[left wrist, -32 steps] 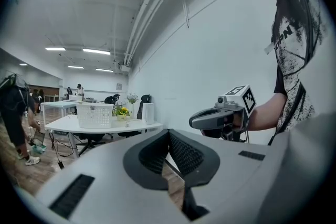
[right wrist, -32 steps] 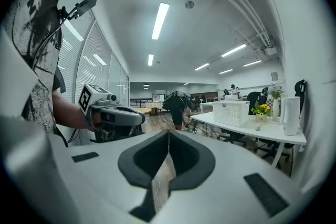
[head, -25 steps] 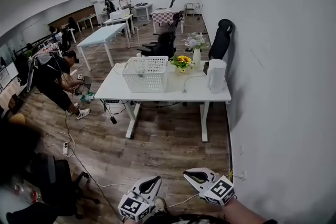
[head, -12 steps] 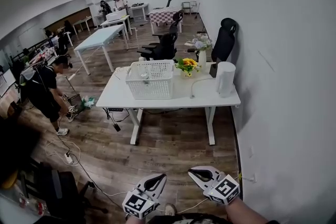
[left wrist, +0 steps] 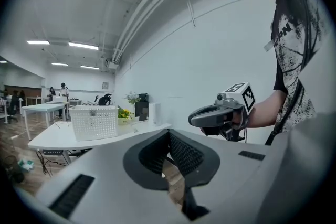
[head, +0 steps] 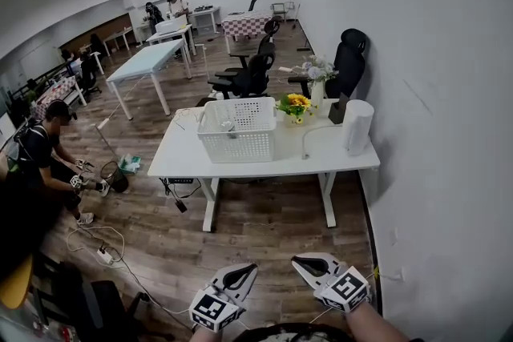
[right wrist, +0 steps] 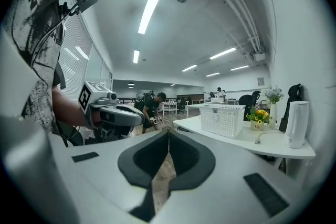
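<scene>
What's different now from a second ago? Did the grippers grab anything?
The person has come nearer the white table; it and its basket show larger in the head view. The bystander at left has sunk lower, toward the floor. Nothing was grabbed: the left gripper and right gripper stayed shut, empty, held low.

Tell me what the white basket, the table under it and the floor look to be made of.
Basket: likely moulded plastic, matt white; its walls are a fine regular grid of holes. Table: smooth white top, probably laminate board, on white legs that look like painted metal. Floor: brown planks with grain, wood or wood-look laminate; cannot tell which.
</scene>
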{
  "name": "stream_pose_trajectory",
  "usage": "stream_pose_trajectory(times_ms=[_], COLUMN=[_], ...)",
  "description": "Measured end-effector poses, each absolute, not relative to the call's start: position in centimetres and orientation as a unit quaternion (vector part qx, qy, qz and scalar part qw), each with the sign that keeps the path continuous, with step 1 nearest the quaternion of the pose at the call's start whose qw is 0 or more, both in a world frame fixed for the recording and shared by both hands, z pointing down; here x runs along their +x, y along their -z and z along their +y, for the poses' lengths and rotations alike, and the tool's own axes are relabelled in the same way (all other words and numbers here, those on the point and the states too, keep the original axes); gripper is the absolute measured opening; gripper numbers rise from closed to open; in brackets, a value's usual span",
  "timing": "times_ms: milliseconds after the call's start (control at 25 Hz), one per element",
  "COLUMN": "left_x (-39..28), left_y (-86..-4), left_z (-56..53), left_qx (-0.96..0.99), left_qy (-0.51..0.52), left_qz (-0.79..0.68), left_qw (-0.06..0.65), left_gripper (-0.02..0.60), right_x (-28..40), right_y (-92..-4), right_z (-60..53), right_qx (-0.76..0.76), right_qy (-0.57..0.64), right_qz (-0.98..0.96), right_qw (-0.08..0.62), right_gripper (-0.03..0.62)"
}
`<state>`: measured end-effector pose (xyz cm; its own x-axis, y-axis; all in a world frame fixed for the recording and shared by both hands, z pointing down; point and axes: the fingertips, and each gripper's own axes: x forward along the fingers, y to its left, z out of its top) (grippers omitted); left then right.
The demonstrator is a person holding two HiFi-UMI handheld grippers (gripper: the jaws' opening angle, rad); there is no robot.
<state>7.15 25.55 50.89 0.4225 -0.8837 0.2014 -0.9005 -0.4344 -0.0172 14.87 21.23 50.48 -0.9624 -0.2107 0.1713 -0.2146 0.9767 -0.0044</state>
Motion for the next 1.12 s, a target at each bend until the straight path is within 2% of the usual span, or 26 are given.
stream_pose_trajectory(times_ms=[360, 1120], left_x=[2.1, -3.3], left_y=[-52.0, -53.5], left_z=[23.9, 15.8], left_qx=[0.849, 0.828], left_qy=[-0.082, -0.09], left_qz=[-0.52, -0.548], left_qw=[0.053, 0.076], left_gripper=[0.011, 0.011], right_x=[9.7, 3.4], right_y=[-51.1, -52.8], right_z=[19.5, 10.9], right_qx=[0.121, 0.065], right_qy=[-0.009, -0.003], right_qz=[-0.988, -0.989], right_qw=[0.094, 0.129], right_gripper=[0.023, 0.023])
